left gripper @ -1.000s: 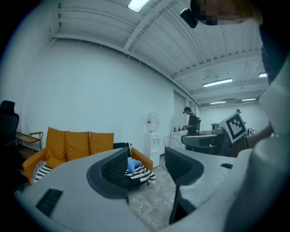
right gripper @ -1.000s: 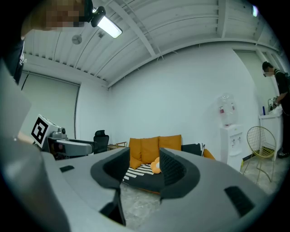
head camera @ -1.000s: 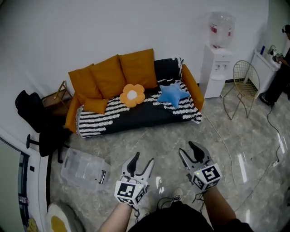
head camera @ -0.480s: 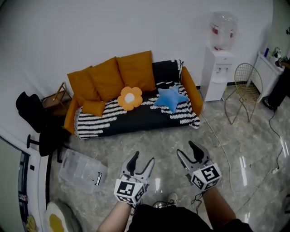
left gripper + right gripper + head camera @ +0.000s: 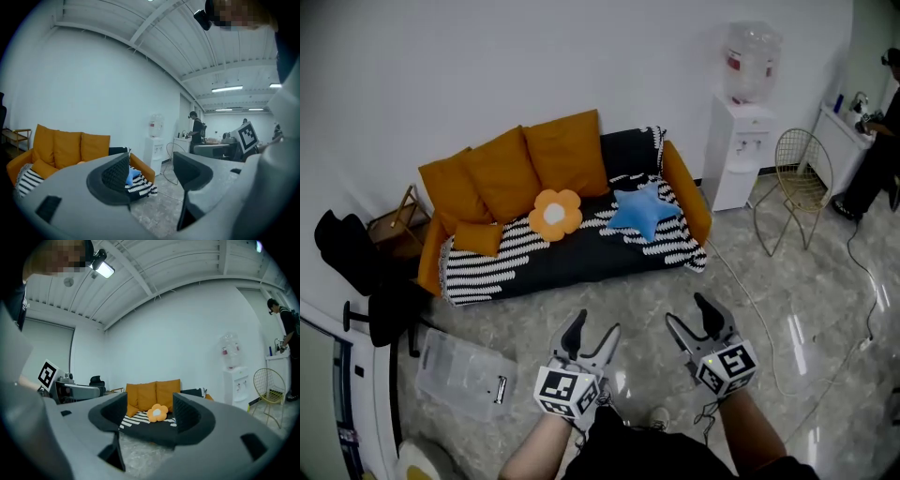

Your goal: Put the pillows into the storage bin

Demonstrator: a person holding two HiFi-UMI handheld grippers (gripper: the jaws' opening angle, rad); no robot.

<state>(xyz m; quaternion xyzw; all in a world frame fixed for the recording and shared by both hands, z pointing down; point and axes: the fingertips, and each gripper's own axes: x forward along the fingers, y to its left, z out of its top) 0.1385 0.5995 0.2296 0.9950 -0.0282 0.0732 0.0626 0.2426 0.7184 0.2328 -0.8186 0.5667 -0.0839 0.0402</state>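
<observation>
An orange sofa [image 5: 686, 192] with a black-and-white striped throw holds three big orange cushions [image 5: 502, 169], a small orange pillow [image 5: 478, 238], a flower pillow [image 5: 555, 214] and a blue star pillow [image 5: 636, 212]. A clear plastic storage bin [image 5: 464, 375] lies on the floor at the lower left. My left gripper [image 5: 592, 330] and right gripper [image 5: 690, 314] hover over the floor well short of the sofa, jaws opening, nothing between them. The right gripper view frames the flower pillow [image 5: 158, 413] between its jaws; the left gripper view catches the star pillow [image 5: 132, 174].
A white water dispenser [image 5: 741, 141] and a wire chair [image 5: 802, 173] stand right of the sofa. A person [image 5: 874, 150] stands at the far right. A black office chair [image 5: 366, 272] and a wooden side table [image 5: 389, 220] sit at the left. A cable [image 5: 750, 281] runs across the floor.
The sofa and bin have slid left in the head view as the view shifted. Both grippers stay low in front of me, jaws a little wider.
</observation>
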